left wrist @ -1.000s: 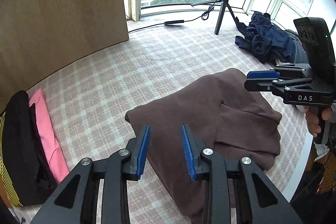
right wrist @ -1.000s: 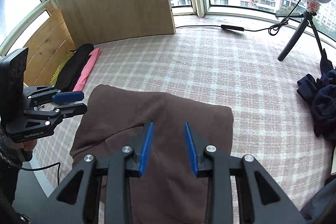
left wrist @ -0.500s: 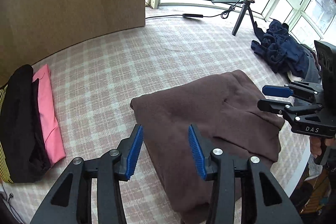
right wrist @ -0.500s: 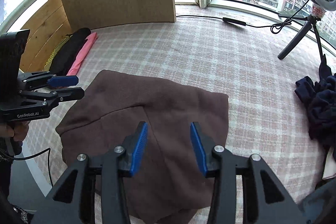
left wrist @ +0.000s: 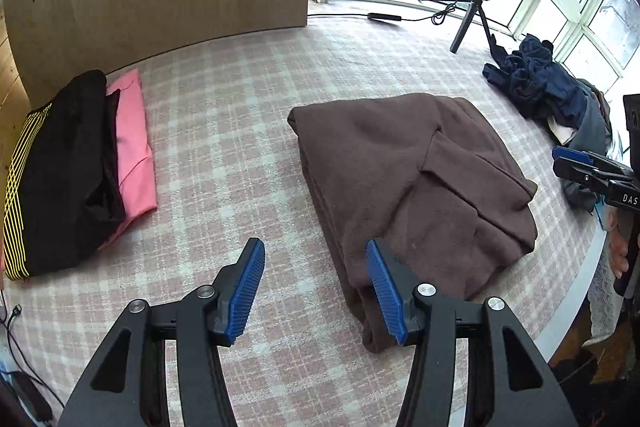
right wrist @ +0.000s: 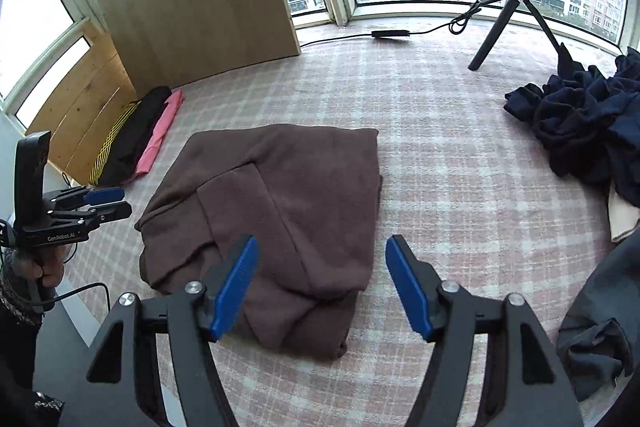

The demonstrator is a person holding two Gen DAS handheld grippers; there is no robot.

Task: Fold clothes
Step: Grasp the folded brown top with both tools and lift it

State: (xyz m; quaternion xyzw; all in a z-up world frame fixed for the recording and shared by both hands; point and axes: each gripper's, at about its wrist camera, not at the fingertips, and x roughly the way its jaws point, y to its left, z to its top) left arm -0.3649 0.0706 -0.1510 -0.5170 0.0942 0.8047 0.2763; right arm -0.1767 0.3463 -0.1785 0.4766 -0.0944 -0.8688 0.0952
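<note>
Checked bedding [left wrist: 248, 115] carries our folded brown garment [left wrist: 400, 179] at centre. Left gripper [left wrist: 316, 287] and right gripper [right wrist: 320, 283] are opening, empty. We should clear them before fetching the navy heap [right wrist: 580, 123].

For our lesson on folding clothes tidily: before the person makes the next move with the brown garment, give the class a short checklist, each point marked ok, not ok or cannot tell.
1. Brown garment folded and lying flat on the checked cloth: ok.
2. Left claw free of fabric: ok, jaws opening, nothing between them.
3. Right claw free of fabric: ok, jaws opening above the garment, not gripping it.
4. Folded stack, black garment on pink garment, has space beside it: ok.
5. Navy clothes waiting unfolded: ok, heaped apart from the brown one.
6. Brown garment's underside folded neatly: cannot tell.
</note>
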